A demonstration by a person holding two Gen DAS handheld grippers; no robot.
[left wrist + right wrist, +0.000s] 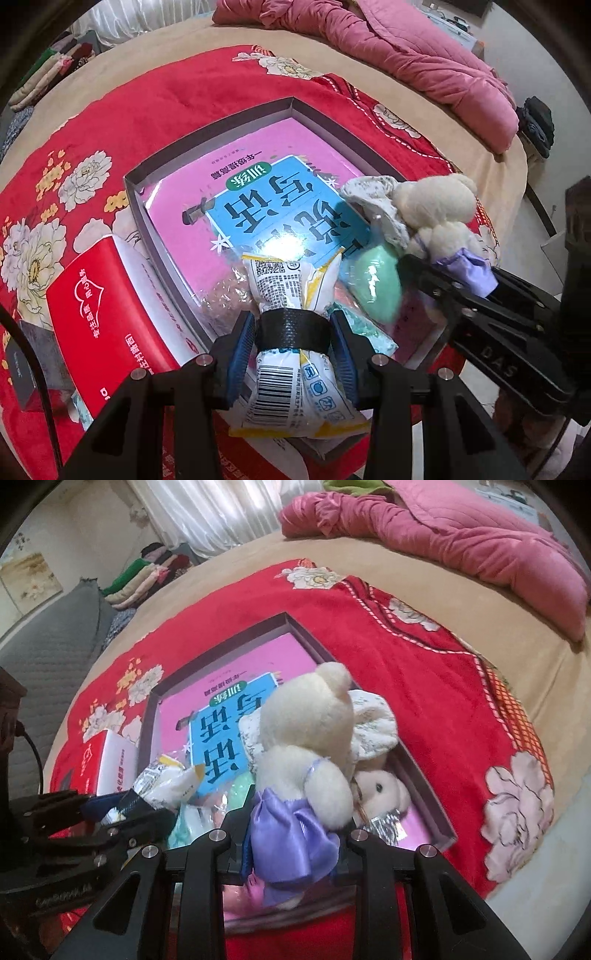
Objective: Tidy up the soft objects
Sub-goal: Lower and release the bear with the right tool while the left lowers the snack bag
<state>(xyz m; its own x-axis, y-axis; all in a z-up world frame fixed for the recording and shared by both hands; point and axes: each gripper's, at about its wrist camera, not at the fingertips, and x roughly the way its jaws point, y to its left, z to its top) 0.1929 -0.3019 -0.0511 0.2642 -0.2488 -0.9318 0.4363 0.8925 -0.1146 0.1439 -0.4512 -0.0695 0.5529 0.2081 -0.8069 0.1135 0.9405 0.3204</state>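
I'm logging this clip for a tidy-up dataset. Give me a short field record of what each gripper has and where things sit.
surface: red floral blanket on a bed
container: shallow open box
box contents: pink and blue book, second small plush
left gripper: jaws shut on snack packet
right gripper: jaws shut on cream plush toy in purple dress, over the box
beside box: red carton

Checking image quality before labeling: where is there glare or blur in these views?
Left wrist: white glare on the book just above the packet; the green toy is smeared. Right wrist: plush bear fairly sharp; edges bend and darken in both.
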